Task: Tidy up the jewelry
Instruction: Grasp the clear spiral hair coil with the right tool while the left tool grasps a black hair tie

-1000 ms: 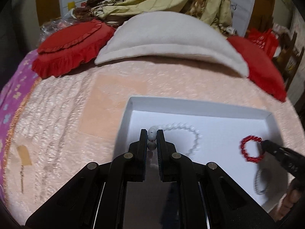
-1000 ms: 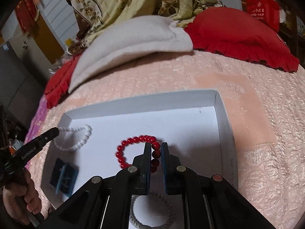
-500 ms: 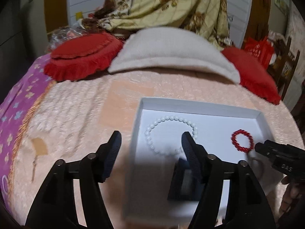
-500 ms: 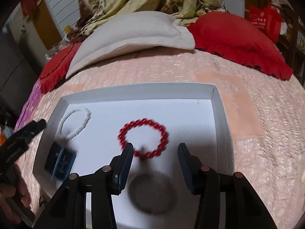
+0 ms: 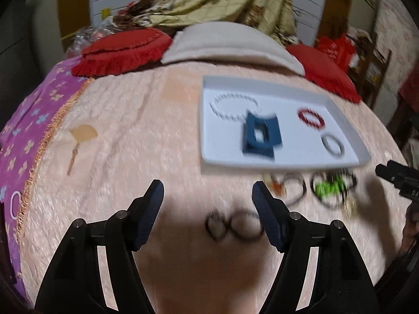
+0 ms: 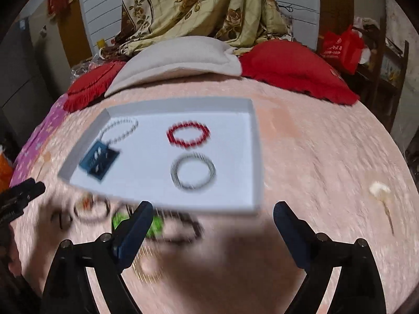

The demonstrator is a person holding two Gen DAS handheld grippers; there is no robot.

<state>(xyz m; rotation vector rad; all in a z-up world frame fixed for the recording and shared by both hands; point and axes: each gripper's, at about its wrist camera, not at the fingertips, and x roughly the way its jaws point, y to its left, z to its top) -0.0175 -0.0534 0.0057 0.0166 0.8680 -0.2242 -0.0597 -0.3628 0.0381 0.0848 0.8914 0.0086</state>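
A white tray (image 5: 340,110) (image 6: 255,157) lies on the pink bedspread. In it lie a white bead bracelet (image 5: 234,107) (image 6: 119,130), a red bead bracelet (image 5: 311,117) (image 6: 188,134), a grey bracelet (image 5: 332,145) (image 6: 193,171) and a blue hair clip (image 5: 260,137) (image 6: 99,161). Several dark bangles and a green piece (image 5: 327,187) (image 6: 154,223) lie blurred on the bedspread in front of the tray. My left gripper (image 5: 208,209) is open and empty, over two dark rings (image 5: 234,226). My right gripper (image 6: 210,225) is open and empty, near the tray's front edge.
Red cushions (image 5: 123,52) (image 6: 296,70) and a white pillow (image 5: 230,43) lie at the back. A small fan-shaped charm (image 5: 80,137) lies left on the bedspread; another pale charm (image 6: 379,192) lies right. A purple cloth (image 5: 21,120) covers the left edge.
Both grippers let go of their bracelets, opened wide and pulled back from the tray toward me. The white and red bracelets stay in the tray. Loose bangles came into view.
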